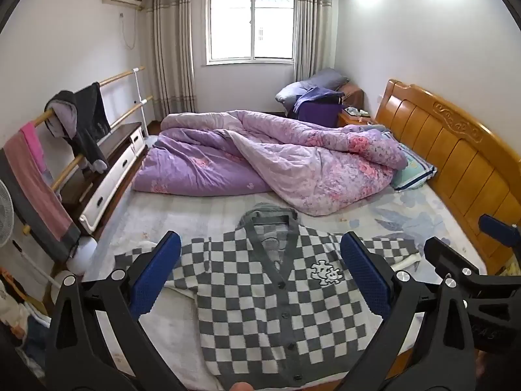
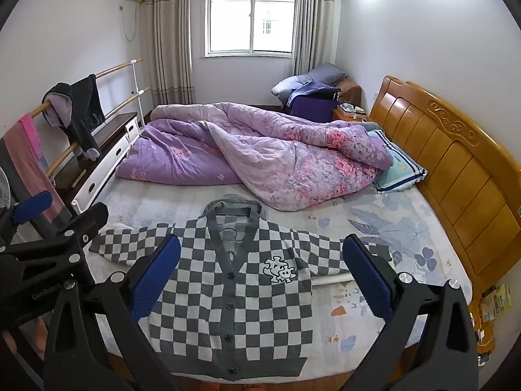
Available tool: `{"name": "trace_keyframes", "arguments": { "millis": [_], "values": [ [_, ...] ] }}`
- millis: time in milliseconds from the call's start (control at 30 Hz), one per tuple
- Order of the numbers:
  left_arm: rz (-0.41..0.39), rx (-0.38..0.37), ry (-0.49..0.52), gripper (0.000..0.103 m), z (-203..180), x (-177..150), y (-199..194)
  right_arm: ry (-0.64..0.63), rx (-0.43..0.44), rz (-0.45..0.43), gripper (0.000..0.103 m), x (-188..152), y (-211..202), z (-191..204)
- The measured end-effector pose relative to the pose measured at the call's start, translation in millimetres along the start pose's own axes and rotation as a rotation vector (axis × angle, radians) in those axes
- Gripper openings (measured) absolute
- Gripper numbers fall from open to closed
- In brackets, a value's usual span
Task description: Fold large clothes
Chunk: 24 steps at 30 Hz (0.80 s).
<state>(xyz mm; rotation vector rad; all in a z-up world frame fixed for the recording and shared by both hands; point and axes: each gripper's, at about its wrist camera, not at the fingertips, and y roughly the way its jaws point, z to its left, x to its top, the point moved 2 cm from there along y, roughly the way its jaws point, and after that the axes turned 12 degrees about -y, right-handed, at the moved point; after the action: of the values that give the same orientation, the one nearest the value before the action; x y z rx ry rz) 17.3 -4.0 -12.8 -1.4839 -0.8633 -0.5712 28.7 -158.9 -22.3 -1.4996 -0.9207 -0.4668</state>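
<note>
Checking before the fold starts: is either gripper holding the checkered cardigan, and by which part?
Nothing is held. The left gripper and right gripper are open above the cardigan, flat on the bed.

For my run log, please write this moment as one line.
stage: before first fold | cardigan: flat on bed, buttoned, sleeves spread | left claw: open, empty | right claw: open, empty

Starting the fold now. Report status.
Left gripper and right gripper open, holding nothing. Checkered cardigan flat on bed, buttoned, sleeves spread. Purple quilt bunched behind collar, clear.
</note>
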Motion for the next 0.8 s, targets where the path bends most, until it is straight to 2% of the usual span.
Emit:
{"name": "trace_keyframes", "arguments": {
  "millis": [100, 133, 267, 400, 800],
  "values": [
    [0.002, 0.035, 0.066, 0.098, -21, -3, 4, 0.005, 0.0, -0.004, 0.096, 0, -2, -2],
    [-0.003, -0.001, 0.008, 0.098, -8, -2, 1, 0.009, 0.002, -0.005, 0.096, -4, -3, -8],
    [-0.002, -0.029, -0.007, 0.098, -1, -5, -3, 0.001, -0.002, 0.0, 0.096, -6, -3, -9],
    [0.008, -0.025, -0.015, 0.098, -2, -5, 2, 0.004, -0.004, -0.002, 0.096, -16, -13, -17],
    [0.01, -0.028, -0.012, 0.098, 2, 3, 5, 0.005, -0.018, 0.017, 0.096, -6, -2, -13]
  ]
}}
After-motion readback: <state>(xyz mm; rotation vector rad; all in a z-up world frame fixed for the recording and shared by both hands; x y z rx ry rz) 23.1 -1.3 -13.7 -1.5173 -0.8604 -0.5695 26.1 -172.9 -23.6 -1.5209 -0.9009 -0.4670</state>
